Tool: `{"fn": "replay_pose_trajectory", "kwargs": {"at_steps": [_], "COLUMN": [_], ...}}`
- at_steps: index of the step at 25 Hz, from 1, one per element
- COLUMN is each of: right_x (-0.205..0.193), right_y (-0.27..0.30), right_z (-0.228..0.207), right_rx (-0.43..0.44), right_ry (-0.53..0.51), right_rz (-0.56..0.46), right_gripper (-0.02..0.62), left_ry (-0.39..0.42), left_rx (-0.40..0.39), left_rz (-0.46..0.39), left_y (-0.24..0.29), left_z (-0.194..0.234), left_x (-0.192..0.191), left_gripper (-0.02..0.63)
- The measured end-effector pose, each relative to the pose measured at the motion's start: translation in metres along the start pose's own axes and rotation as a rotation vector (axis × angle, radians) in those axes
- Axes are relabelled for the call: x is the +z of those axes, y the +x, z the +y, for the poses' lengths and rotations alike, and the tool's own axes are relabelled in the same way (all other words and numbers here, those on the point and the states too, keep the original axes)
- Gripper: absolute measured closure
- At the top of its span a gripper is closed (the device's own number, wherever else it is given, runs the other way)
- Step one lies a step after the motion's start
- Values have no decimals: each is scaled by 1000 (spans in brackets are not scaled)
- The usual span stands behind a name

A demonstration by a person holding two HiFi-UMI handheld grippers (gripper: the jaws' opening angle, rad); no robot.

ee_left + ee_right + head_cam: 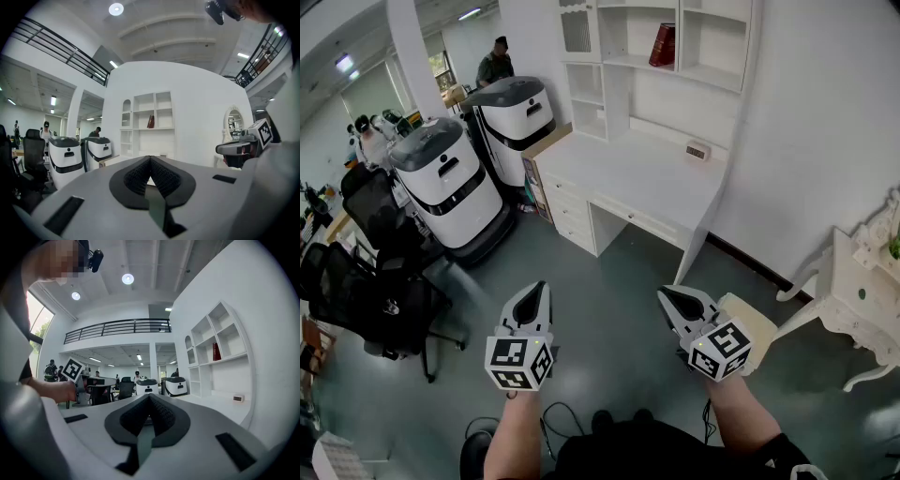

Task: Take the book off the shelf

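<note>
Large open hall: white plain walls (825, 122), smooth grey floor (609, 300). Furniture: white table with drawers (628, 178) against the wall, with a white open-fronted shelf unit (619, 56) standing on its back edge; white carved side table (853, 309) at right; black office chairs (384, 291) at left; two white-and-black drum-shaped machines (450, 187) beside the table. Structure: white square column (412, 56), upper gallery with black railing (117, 326), tall window (40, 319). Light: round ceiling lamps (127, 279) and strip lights (470, 14), lit.
</note>
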State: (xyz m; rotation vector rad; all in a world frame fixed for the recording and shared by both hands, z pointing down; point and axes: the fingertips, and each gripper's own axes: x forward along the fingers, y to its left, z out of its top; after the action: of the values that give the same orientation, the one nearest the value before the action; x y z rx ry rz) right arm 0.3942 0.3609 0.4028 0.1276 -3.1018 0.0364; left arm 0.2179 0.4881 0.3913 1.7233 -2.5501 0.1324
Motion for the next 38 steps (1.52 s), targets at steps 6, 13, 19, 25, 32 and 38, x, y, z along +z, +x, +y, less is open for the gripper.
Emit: {"fn": "replay_pose_trajectory", "kwargs": {"at_steps": [6,13,19,25,32,38], "right_x": [3,4,-1,-8,-11,-11], "right_y": [-10,-33,-45,-15,67,151], "right_z": [-18,-24,-19,-40,-72,-101], "right_rx": [4,31,69,60,48,33], "right_ry": [-24,-12,-8,0,23,41], "right_rz": [5,9,15,36,70,102], "right_gripper": [583,583,583,583,583,583], "left_ry": [-14,-20,-125,-44,-18,-14], "left_rx": [41,36,-51,-79,-134,-170], "left_rz": [10,-52,-81,-4,11,51], "left_y": [15,19,24,61,128,190], "left_z": [-12,-35,-48,-40,4,58], "left_x": [-1,18,12,-9,-9,-13], "left_gripper": [595,595,597,597,595,595]}}
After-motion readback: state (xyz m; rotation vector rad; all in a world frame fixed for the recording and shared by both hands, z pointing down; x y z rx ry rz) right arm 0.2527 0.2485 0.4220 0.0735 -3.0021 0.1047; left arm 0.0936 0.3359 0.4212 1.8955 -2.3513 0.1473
